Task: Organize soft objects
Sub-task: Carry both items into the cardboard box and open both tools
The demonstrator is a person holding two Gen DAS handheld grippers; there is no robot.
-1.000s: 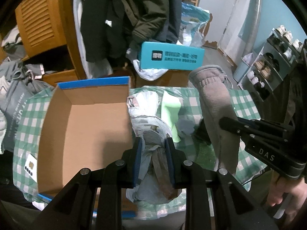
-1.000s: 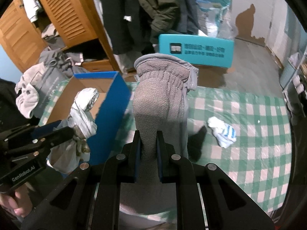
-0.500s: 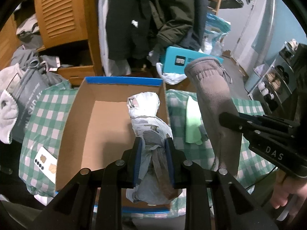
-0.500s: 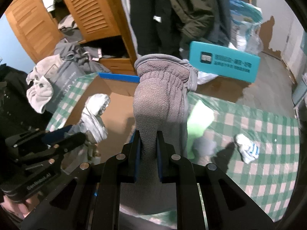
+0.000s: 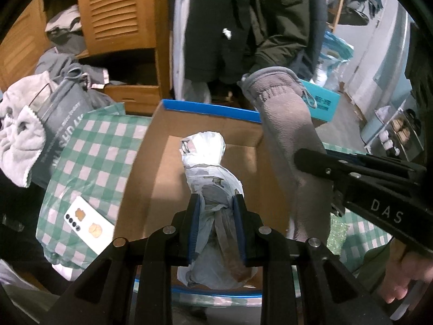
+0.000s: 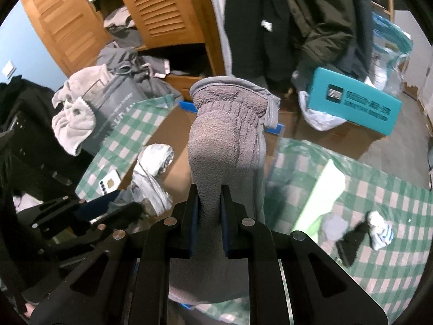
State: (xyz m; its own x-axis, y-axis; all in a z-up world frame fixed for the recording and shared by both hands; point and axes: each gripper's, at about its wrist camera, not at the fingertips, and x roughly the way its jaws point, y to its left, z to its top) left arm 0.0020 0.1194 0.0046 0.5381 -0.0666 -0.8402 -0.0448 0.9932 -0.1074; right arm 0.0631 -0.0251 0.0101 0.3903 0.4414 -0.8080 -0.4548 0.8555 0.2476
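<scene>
A cluttered home, in a bedroom or entryway

Louvered wooden wardrobe doors [image 6: 165,8], hanging dark coats [image 5: 273,19], a shoe rack [image 5: 397,132] by the wall and a green-checked cloth [image 6: 384,208] over the worktop show it.

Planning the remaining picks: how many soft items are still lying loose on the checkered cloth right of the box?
3, all in the right wrist view: a green cloth, a dark sock and a white striped sock. More may be hidden behind the held grey glove.

Both my wrist cameras are looking forward along my jaws, close above the table's near edge, facing the wardrobe [image 5: 119,13]; both are sharing the cardboard box [image 5: 151,168], my left from left.
</scene>
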